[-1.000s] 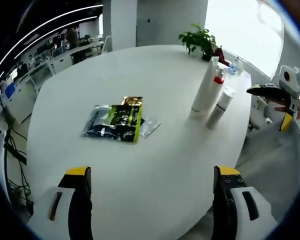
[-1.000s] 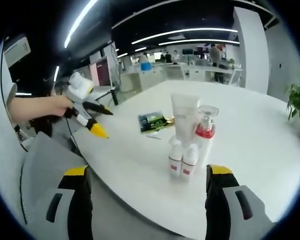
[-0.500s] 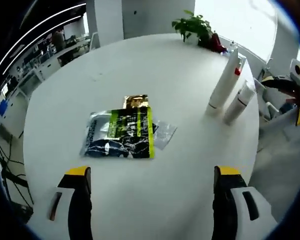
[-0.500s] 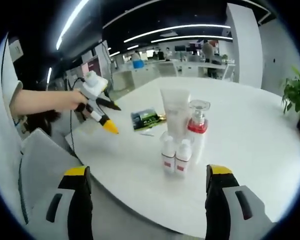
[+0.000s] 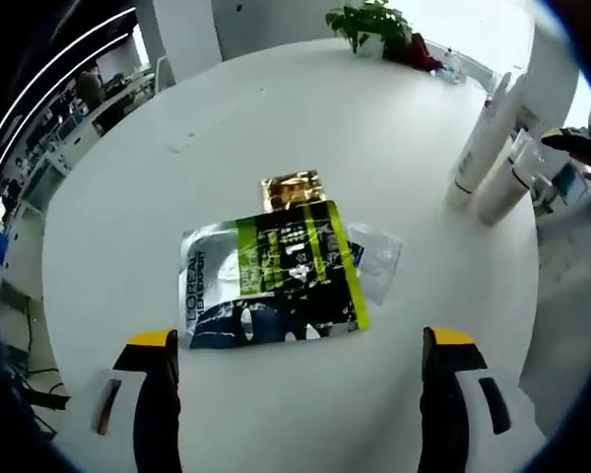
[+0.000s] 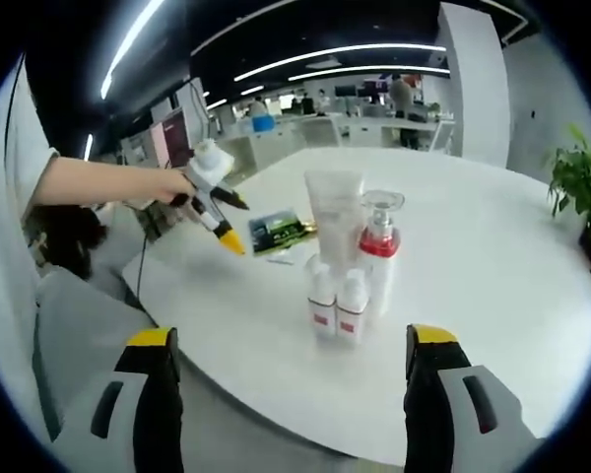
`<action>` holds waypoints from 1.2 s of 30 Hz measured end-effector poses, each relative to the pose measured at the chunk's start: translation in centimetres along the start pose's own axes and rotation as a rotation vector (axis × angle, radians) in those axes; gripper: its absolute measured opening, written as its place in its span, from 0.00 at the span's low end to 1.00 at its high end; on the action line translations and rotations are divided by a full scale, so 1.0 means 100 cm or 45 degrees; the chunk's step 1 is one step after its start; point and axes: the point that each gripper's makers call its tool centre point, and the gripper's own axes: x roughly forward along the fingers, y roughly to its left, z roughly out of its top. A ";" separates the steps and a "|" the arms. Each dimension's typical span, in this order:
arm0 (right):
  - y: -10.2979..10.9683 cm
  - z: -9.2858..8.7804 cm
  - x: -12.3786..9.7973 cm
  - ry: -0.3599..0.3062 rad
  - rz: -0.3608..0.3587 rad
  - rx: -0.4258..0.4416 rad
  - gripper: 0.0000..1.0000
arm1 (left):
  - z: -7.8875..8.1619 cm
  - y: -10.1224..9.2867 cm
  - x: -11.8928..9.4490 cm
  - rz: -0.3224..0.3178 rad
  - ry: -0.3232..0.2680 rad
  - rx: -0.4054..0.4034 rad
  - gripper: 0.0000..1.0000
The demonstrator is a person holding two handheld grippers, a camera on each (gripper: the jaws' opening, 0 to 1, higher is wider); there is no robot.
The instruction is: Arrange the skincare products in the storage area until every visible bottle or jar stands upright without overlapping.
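Hovering over the round white table (image 5: 128,187), the left gripper (image 5: 294,404) has its jaws spread wide with nothing between them. Directly ahead of it a green-and-black sachet (image 5: 269,276) lies flat on the tabletop. A small gold packet (image 5: 292,187) lies at the sachet's far edge, and a clear plastic wrapper (image 5: 374,261) pokes out from under its right side. At the right edge of the left gripper view a tall white tube (image 5: 483,148) and a white bottle (image 5: 507,177) stand upright, just beside each other. A potted plant (image 5: 369,20) sits at the far rim of the table.

In the right gripper view the right gripper (image 6: 288,394) is also wide open and holds nothing; it sits off the near edge of the table (image 6: 492,276). The upright group stands close together near that edge: tall white tube (image 6: 335,212), a pump bottle with a red collar (image 6: 379,256), and two small white bottles (image 6: 337,305) in front, side by side and touching or nearly so. Whether any of them overlap cannot be told from this angle. Beyond them lies the sachet (image 6: 279,232), with the left gripper (image 6: 217,207), held in a hand (image 6: 172,182), above the table just beside it. Desks and ceiling light strips fill the background.
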 end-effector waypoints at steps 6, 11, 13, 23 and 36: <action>-0.003 0.000 -0.001 -0.002 -0.014 0.025 0.94 | 0.003 0.015 0.022 -0.041 0.061 0.018 0.98; -0.004 -0.001 -0.001 0.003 -0.023 0.033 0.94 | 0.007 0.008 0.028 -0.135 0.136 0.010 0.99; -0.004 -0.001 -0.001 0.007 -0.025 0.031 0.94 | 0.010 0.007 0.035 -0.161 0.157 0.017 0.99; -0.006 0.000 -0.001 0.003 -0.043 0.050 0.94 | 0.016 0.007 0.042 -0.149 0.244 0.093 0.99; -0.008 -0.001 -0.001 0.006 -0.051 0.055 0.94 | 0.015 0.017 0.049 -0.140 0.261 0.192 0.93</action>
